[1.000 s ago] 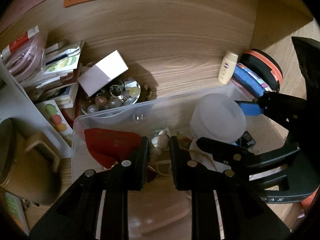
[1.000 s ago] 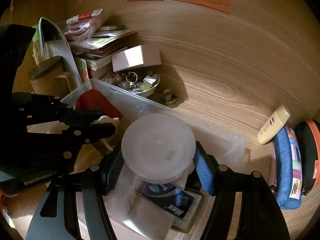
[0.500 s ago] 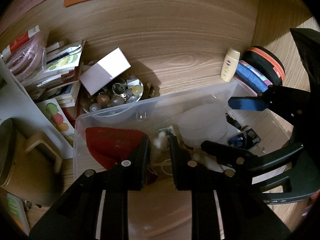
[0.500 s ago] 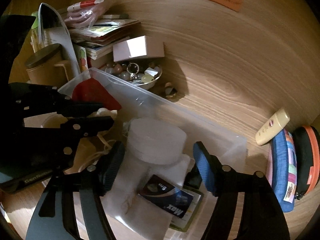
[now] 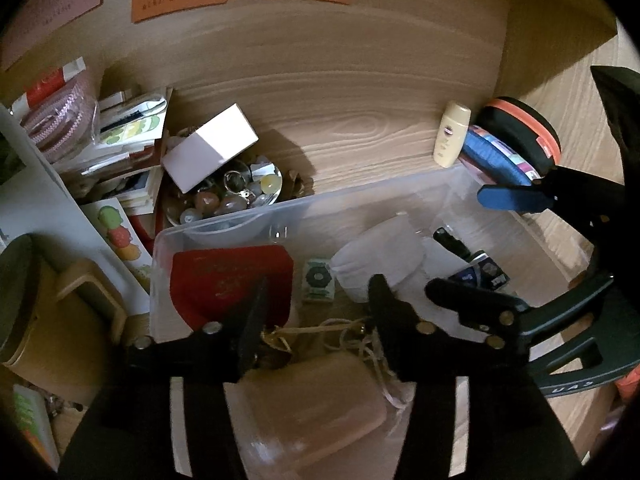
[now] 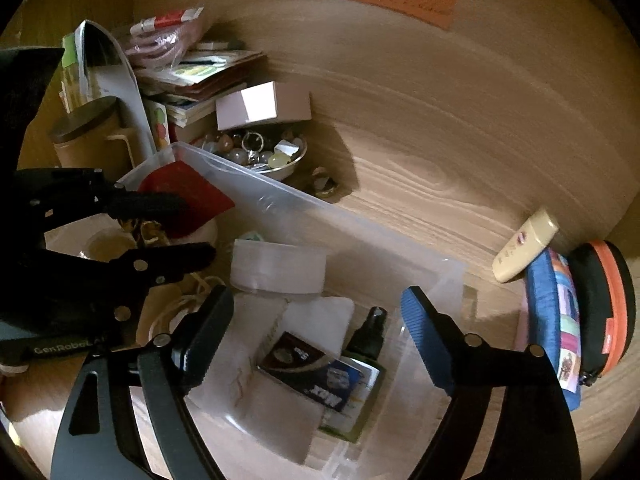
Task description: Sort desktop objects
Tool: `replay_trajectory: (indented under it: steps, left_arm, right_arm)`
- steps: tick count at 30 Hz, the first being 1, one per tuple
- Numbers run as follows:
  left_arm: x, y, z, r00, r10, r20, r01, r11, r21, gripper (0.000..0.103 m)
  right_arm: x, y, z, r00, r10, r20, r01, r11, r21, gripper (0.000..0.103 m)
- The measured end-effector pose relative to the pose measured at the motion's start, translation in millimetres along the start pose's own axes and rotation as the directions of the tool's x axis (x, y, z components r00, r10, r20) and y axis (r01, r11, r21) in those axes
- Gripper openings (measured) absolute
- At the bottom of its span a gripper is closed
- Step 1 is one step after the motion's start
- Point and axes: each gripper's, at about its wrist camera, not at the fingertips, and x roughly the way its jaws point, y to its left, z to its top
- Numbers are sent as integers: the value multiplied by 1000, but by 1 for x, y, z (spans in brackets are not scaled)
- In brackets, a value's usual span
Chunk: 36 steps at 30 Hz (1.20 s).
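Note:
A clear plastic bin [image 5: 360,196] holds a red pouch [image 5: 224,276], a small green packet [image 5: 318,280], a white round container [image 5: 380,252] and a "Max" box [image 5: 484,272]. My left gripper [image 5: 318,316] hangs over the bin's near left part. Its jaws are opening, and a corded trinket [image 5: 340,332] lies loose below them, touched by neither pad. My right gripper [image 6: 316,312] is over the bin's right part with its jaws opening. The white round container [image 6: 280,266] lies in the bin just beyond its fingertips, free of the pads. A dark spray bottle [image 6: 368,340] lies under the right gripper.
Behind the bin a bowl of beads [image 5: 232,200] carries a white box [image 5: 210,148]. Booklets [image 5: 120,140] and a lidded mug [image 5: 24,300] crowd the left. A cream tube [image 5: 450,136], a blue pouch [image 6: 548,320] and a black-and-orange case [image 5: 520,136] sit at the right wall.
The left gripper was shut on the corded trinket and has opened, and the trinket now lies in the bin. The right gripper has opened off the white round container, which has dropped into the bin.

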Motion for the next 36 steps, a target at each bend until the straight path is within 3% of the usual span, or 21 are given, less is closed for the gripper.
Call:
replay_trajectory:
  steps: [7,10,15,25,36]
  left_arm:
    - [-11,-12,0,998,59,26,-59,998,22,77]
    - [-19,-16,0,995,89,53,-91,996,25,91]
    - [-35,-15,0,993,94,73,-94,996,1,93]
    - [-74,-14,-16,986,129,102,-125,991,-40,96]
    - [-124,-23,-37,956,228,183,-214,972,-94,100]
  right_arm:
    - [-21,-11,-6,999,-25,40,25,1000,11,86]
    - [-33,-14,-10,998,-31,61,30,999,21,86]
    - [-51,-17,-18,995,-51,89,49,998,33,91]
    - [-78,-16,-31,990,-49,136,39,996,81,92]
    - [-120,-3,-48,969,-77,236,46,990,133,97]
